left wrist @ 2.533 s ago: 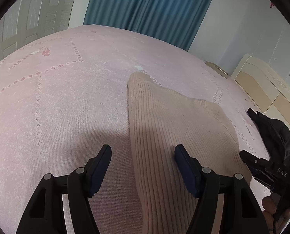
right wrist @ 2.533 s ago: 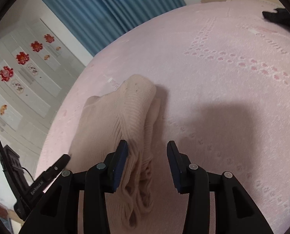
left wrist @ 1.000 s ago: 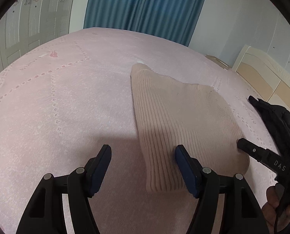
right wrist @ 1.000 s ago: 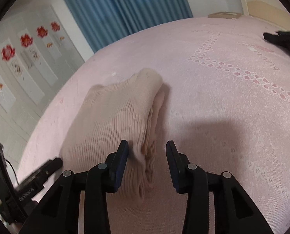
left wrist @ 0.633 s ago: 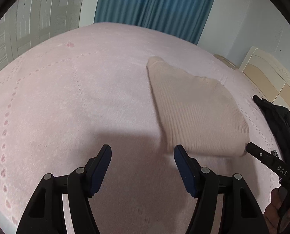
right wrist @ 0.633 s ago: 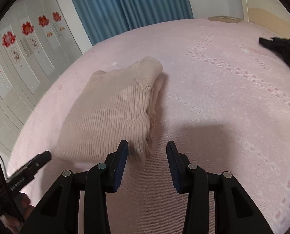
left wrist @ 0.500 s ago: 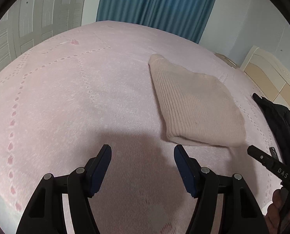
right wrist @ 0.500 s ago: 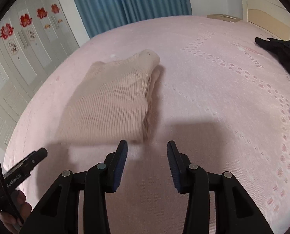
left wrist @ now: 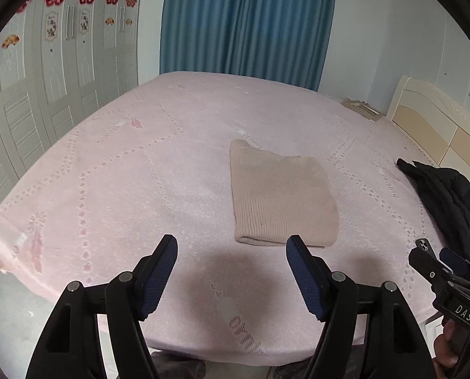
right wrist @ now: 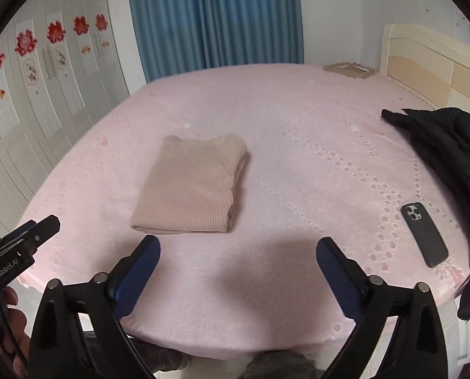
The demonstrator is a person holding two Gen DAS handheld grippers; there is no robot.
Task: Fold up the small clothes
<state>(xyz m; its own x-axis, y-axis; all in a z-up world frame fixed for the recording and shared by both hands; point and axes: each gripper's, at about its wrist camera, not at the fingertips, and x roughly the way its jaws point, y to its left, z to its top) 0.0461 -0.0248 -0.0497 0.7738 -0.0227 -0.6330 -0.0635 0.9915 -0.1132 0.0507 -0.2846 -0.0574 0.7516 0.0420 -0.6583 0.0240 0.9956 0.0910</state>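
Now beige sweater (right wrist: pixel 193 186) folded square mid-bed (right wrist: pixel 298 284), seemingly finished; left gripper (left wrist: pixel 231 271) apart, empty; right gripper (right wrist: pixel 238 268) just sprung wide, nothing between, clear of sweater.

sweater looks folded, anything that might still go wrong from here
1. The folded beige sweater shows loose stacked layers along its right edge; a careless regrasp there may undo the fold.
2. A phone lies on the pink bedspread near the bed's front edge, close to the open right gripper; a sideways sweep might knock it off.
3. The black jacket lies beside it and may snag a finger.
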